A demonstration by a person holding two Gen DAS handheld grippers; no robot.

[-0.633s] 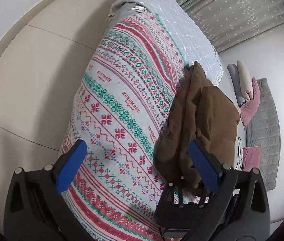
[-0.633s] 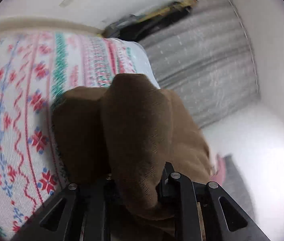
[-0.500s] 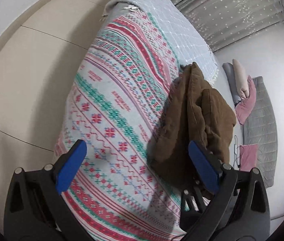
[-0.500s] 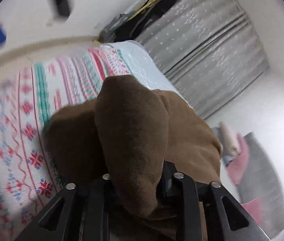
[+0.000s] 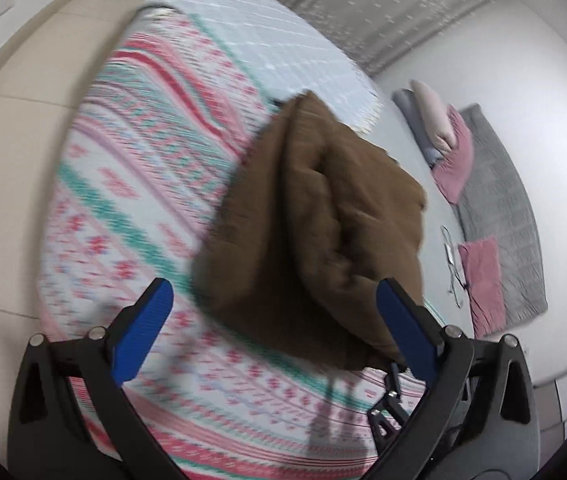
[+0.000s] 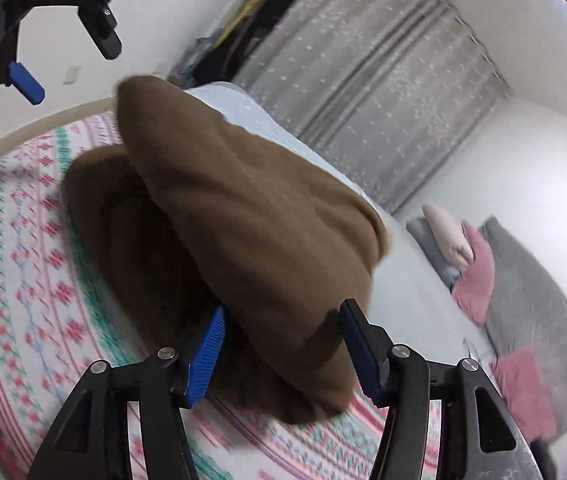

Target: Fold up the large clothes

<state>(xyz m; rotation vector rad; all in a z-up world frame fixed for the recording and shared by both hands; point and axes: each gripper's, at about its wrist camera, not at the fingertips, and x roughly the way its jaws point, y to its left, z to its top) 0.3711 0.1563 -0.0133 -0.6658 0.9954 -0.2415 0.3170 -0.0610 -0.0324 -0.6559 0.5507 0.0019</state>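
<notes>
Here the right gripper has its blue fingers opening, and the near end of the brown garment lies between them; the left finger sits at the cloth's edge, while the right one has a visible gap, so the pads no longer press on it. From those fingers the garment runs straight away, its long axis going from the near edge of the bed toward the far curtain, with the bulky folded end humped up farthest out. It lies on the patterned blanket that covers the bed, close to the blanket's right border. The left gripper hovers higher, fingers wide with nothing between them, and in its view the garment sits ahead and to the right, nearer its right finger. The right gripper is therefore much the closer. Any coming fold would likely run across that near-to-far axis, with the garment's loose end pointing toward the person.
</notes>
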